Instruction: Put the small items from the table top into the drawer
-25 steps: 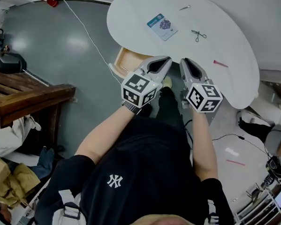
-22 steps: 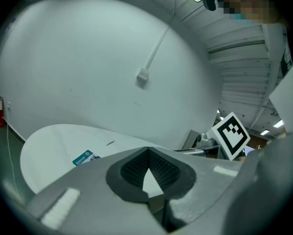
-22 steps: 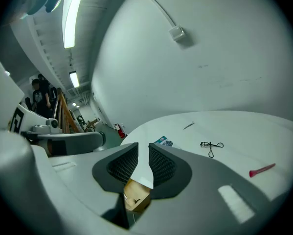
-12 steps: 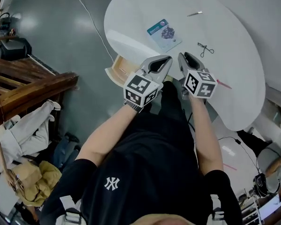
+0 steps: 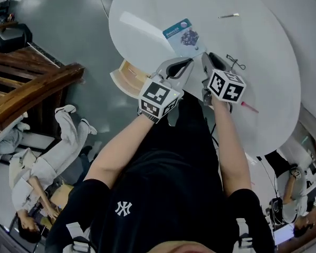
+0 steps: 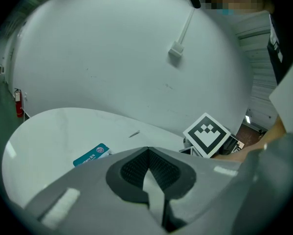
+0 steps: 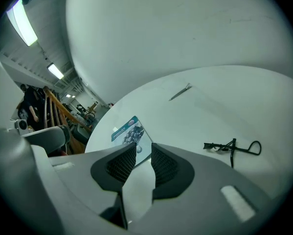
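Left gripper (image 5: pixel 184 64) is pinched shut on nothing. The right gripper (image 5: pixel 212 58) has just been opening, so its jaws are partly apart and empty. Both hover at the near edge of the table (image 5: pixel 142 15), with the blue card (image 5: pixel 182 36) just ahead and a black wire clip (image 5: pixel 236 62) to its right. The drawer (image 5: pixel 127 77) sticks out open under the near-left edge.

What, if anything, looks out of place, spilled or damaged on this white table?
Nothing stands out. The card packet, metal pin, black wire tool and pink stick lie flat and apart on the table. The drawer below stands open.
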`<state>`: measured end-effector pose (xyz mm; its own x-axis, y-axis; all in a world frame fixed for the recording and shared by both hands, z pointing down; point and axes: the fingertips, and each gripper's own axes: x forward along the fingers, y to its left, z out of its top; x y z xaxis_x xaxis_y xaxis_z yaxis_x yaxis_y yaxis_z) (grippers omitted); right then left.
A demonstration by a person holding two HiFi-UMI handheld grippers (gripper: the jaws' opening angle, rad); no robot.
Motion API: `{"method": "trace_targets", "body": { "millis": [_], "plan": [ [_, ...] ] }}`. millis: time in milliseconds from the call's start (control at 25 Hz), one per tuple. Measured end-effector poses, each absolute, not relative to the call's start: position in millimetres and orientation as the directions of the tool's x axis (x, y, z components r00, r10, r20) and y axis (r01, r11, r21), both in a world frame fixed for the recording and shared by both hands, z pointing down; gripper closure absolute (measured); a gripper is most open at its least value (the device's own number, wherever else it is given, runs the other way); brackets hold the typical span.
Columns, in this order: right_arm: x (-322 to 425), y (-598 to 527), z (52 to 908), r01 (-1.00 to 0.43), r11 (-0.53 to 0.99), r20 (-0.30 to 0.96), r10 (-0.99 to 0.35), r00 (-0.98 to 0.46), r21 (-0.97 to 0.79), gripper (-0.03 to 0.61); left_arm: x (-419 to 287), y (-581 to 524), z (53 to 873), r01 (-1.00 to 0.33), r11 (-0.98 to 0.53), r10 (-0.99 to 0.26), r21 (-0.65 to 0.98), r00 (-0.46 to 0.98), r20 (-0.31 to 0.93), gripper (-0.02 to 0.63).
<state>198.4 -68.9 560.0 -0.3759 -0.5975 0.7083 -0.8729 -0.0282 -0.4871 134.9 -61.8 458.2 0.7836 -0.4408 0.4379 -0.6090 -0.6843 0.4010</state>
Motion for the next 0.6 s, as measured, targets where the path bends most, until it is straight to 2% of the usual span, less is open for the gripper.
{"method": "trace_targets", "body": {
  "millis": [400,600],
  "plan": [
    [200,-80,596,-0.867,-0.06,0.761,-0.512,-0.399,-0.495,0.456,138,-65,479,-0.64,-0.64,-0.444,0.425,0.76,0.475,0.614],
    [193,-86,598,-0.875,-0.039,0.772,-0.49,-0.405,-0.483,0.482,129,-69,482,-0.664,-0.614,-0.464,0.427,0.741,0.486,0.614]
  ]
}}
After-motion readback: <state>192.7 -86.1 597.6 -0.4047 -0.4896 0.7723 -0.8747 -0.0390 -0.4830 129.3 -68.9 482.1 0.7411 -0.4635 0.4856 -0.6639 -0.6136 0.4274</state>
